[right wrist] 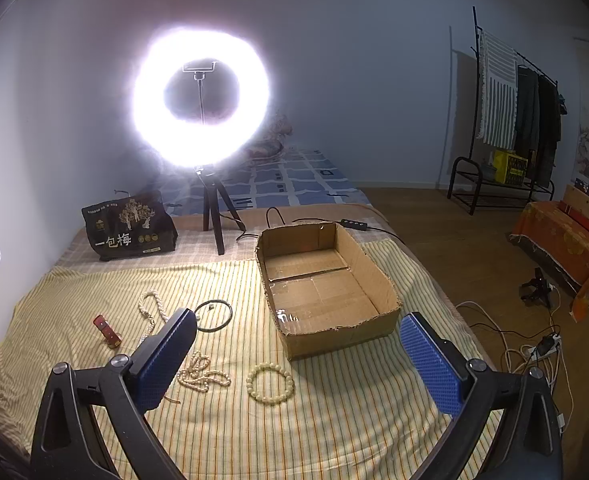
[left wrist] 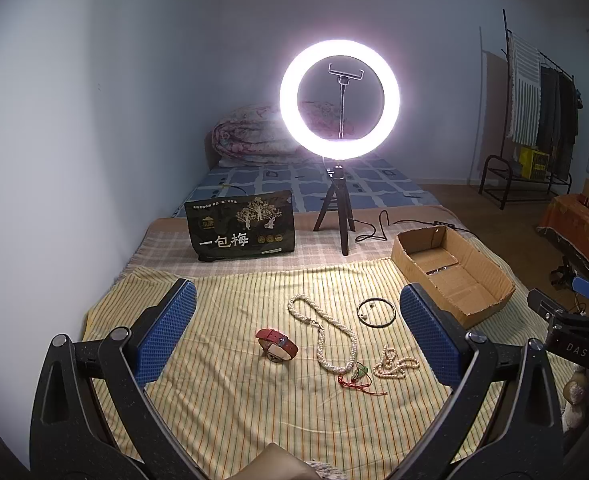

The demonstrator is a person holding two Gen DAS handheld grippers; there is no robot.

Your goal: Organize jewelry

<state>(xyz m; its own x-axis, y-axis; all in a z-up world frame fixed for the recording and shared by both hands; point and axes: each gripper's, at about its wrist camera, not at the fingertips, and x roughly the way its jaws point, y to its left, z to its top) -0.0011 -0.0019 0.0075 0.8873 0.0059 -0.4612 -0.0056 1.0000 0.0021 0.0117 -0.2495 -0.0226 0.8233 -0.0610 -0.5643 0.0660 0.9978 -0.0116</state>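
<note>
Both grippers are idle: left gripper spread wide with nothing between the pads, right gripper likewise spread and empty, both hovering over the striped cloth. Progress looks like zero. The cardboard box shows only bare cardboard inside in both views, so I judge no jewelry has gone in yet. Everything sits on the cloth outside the box: black ring necklace just left of the box, long pearl necklace further left, red watch left of that and furthest from the box. Nearer the cameras than the box: bunched pearl strand, pale bead bracelet just in front of the box's near left corner, and a green pendant on red cord beside the bunched strand. Six pieces left to move, assuming the box is the destination. Bracelet is closest to the right gripper, likely easiest first pick.
</note>
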